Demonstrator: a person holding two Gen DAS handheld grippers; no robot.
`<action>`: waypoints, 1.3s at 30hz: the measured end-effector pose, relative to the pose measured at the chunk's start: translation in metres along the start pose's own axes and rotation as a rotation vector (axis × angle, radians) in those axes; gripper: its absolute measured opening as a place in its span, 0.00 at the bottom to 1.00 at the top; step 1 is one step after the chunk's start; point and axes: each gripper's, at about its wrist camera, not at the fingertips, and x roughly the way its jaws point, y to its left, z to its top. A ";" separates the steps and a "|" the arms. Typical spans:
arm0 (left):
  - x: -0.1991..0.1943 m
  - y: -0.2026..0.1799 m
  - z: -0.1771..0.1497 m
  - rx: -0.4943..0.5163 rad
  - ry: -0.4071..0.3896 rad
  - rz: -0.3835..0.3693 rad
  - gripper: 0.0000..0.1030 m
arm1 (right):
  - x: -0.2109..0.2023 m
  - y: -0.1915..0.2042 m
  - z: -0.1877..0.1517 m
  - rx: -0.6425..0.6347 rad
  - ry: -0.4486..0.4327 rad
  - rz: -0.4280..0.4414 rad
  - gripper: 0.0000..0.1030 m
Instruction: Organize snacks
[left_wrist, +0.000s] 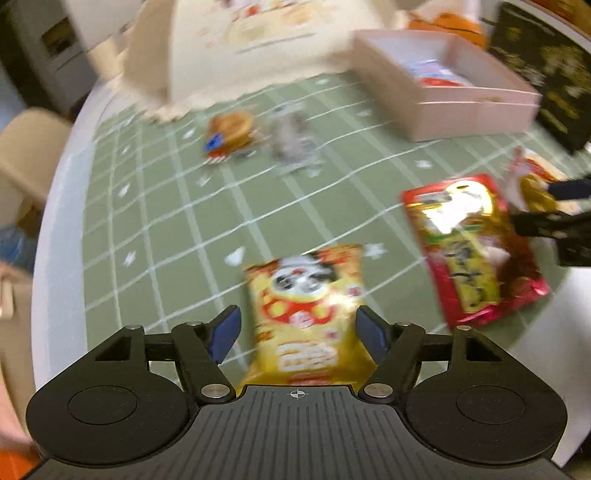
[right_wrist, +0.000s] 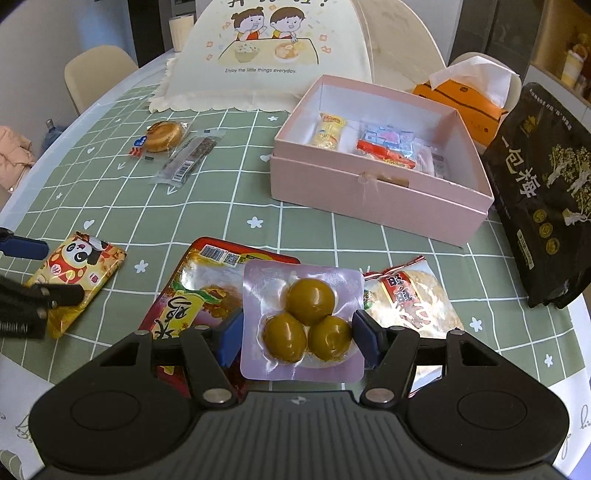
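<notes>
You have a green checked cloth covering the bench. At the cloth's far edge stands a cream food cover; right of that cover, an orange tissue box; left of it, a beige chair.

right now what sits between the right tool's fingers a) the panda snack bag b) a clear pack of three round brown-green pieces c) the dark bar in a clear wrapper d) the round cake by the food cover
b: in the right wrist view the right tool has the clear pack of three round pieces between its blue fingers, while the panda snack bag lies far off to the left.
</notes>
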 end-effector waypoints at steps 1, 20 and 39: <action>0.004 0.002 0.000 -0.013 0.017 -0.006 0.73 | 0.000 0.000 -0.001 -0.003 0.002 -0.001 0.61; -0.051 0.005 0.061 -0.084 -0.189 -0.321 0.67 | -0.066 -0.054 0.031 -0.058 -0.122 -0.090 0.61; 0.086 -0.106 0.242 -0.057 -0.257 -0.527 0.63 | 0.055 -0.165 0.220 0.200 -0.035 -0.025 0.62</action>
